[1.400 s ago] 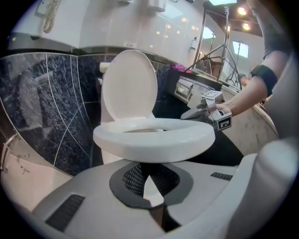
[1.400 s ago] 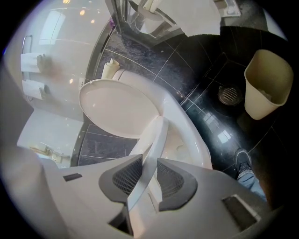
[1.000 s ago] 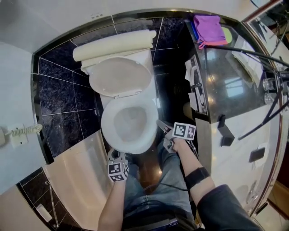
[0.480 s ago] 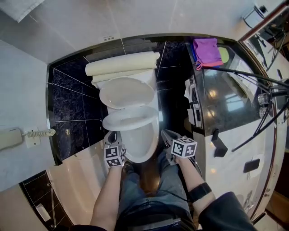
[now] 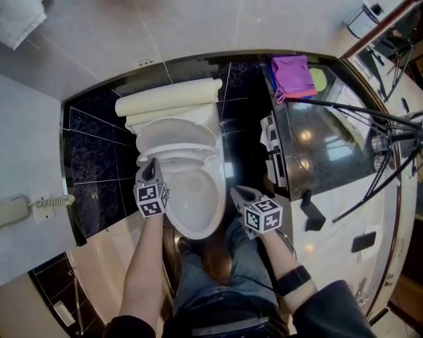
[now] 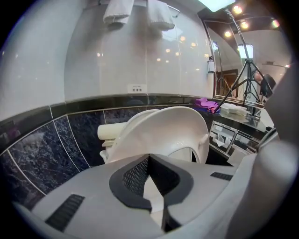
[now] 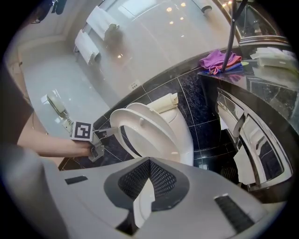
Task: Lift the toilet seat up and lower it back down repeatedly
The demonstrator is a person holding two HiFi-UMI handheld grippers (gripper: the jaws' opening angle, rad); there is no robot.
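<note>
1. dark marbled tiles [image 5: 92, 142] line the lower wall behind a white toilet, with pale glossy wall above them; a cream cistern [image 5: 168, 99] sits at the far side against that wall.
2. the toilet seat [image 5: 180, 157] is lifted well off the toilet bowl [image 5: 195, 201] and tilts steeply back toward the lid [image 5: 177, 134]; the lid leans on the cistern; the seat is not yet flat against the lid; in the right gripper view the seat's underside faces the near side, with a small bumper showing on it.
3. the left gripper [image 5: 151, 166] is at the seat's left edge, far up beside the bowl; its tips meet the seat's rim; its jaws stand drawn together, and in the left gripper view the raised seat fills the space just beyond them.
4. the right gripper [image 5: 238, 193] hangs just right of the bowl and apart from it, above the person's jeans [image 5: 218, 277]; its jaws are closed together with nothing between them.
5. to the right stands a dark glossy counter [image 5: 324, 138]; a purple cloth [image 5: 294, 72] lies at its far end; thin black tripod legs [image 5: 360, 109] cross above it.
6. on the left wall hangs a phone [image 5: 13, 211] with a coiled cord; white towels [image 6: 140, 11] hang high on the far wall.
</note>
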